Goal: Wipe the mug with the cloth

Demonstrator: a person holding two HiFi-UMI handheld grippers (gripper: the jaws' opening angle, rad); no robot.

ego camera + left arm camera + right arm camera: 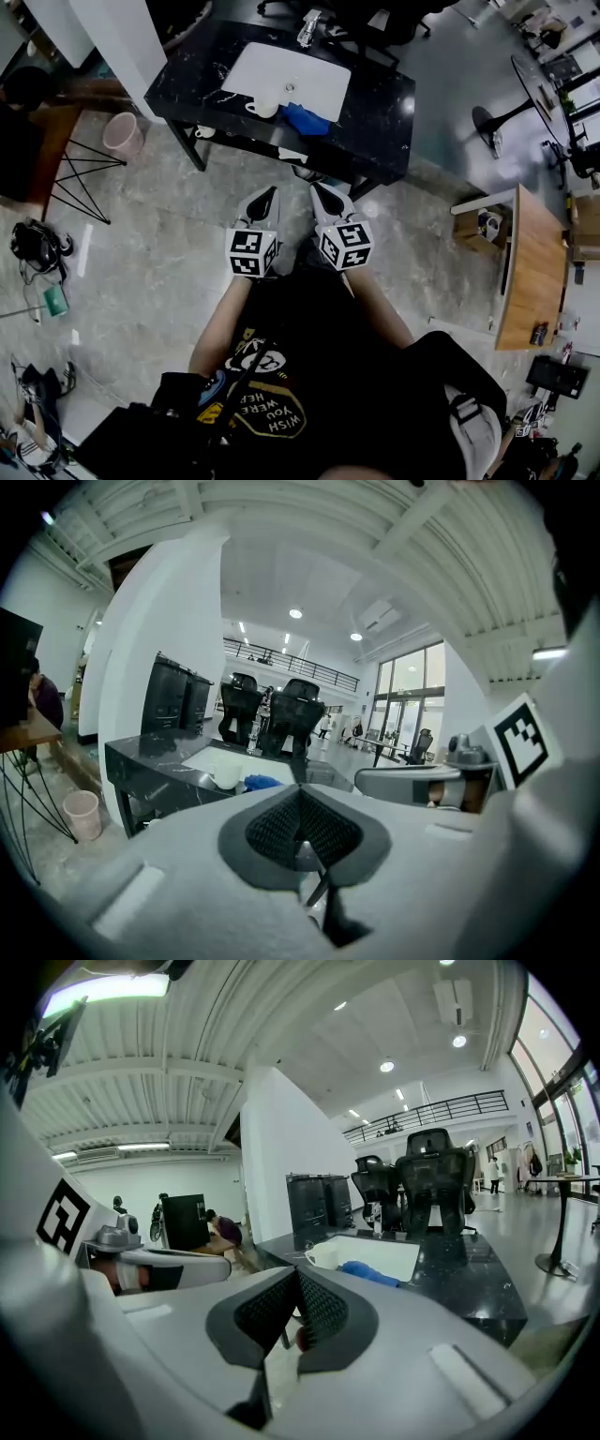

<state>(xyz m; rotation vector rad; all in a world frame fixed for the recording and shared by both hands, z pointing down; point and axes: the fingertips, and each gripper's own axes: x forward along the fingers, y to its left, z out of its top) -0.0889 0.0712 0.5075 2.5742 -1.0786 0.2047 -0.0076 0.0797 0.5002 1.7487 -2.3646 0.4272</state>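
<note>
Approach step; wiping not begun. Left gripper (268, 197) and right gripper (322, 197), centre frame: jaws closed, empty. Mug (262, 108) just beside blue cloth (305, 120) on table (375, 117), upper centre. Next, probably: reach in, open jaws, take cloth.

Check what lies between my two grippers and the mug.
In the head view, only grey floor and the near edge of the black table separate the left gripper and right gripper from the mug. Nothing else shows there.
</note>
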